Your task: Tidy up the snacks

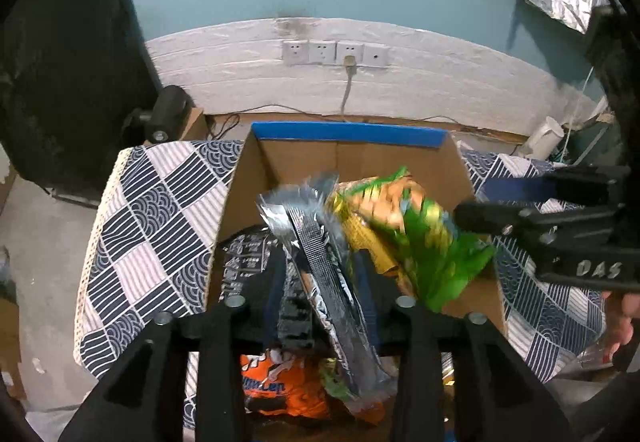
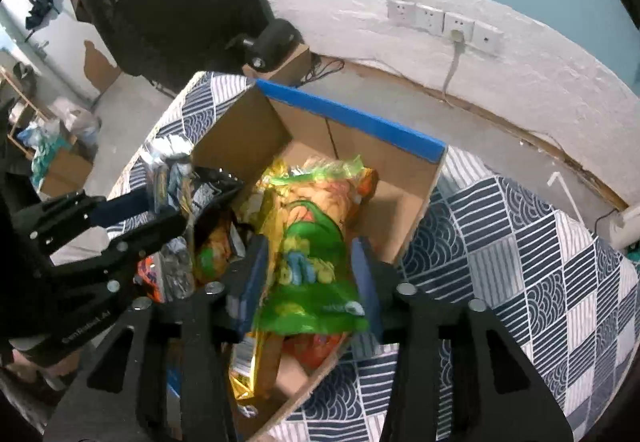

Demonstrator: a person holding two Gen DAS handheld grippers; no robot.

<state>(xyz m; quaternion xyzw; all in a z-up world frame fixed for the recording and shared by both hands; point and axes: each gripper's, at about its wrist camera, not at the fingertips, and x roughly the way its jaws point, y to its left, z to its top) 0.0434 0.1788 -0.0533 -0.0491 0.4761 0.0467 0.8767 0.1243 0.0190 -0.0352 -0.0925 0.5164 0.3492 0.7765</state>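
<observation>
Closest to my left camera, a silver foil packet (image 1: 320, 262) stands between the left gripper (image 1: 320, 294) fingers, which are parted, and I cannot tell whether the pads still press it. Below it lies an orange packet (image 1: 280, 390) with white lettering too blurred to read. My right gripper (image 2: 310, 278) has its blue pads on either side of a green and orange snack bag (image 2: 316, 262); the jaws are spread and I cannot tell whether they touch the bag (its blue and yellow print is smeared, unreadable). Both packets hang over the cardboard box (image 2: 416, 185), blue tape along its far rim, which sits on a navy-and-white patterned cloth (image 2: 540, 242). More snacks lie inside, a gold packet (image 2: 248, 362) among them. Seen from the left camera, the right gripper's body reads "DAS"; from the right camera, the left one's lettering is too small to read.
</observation>
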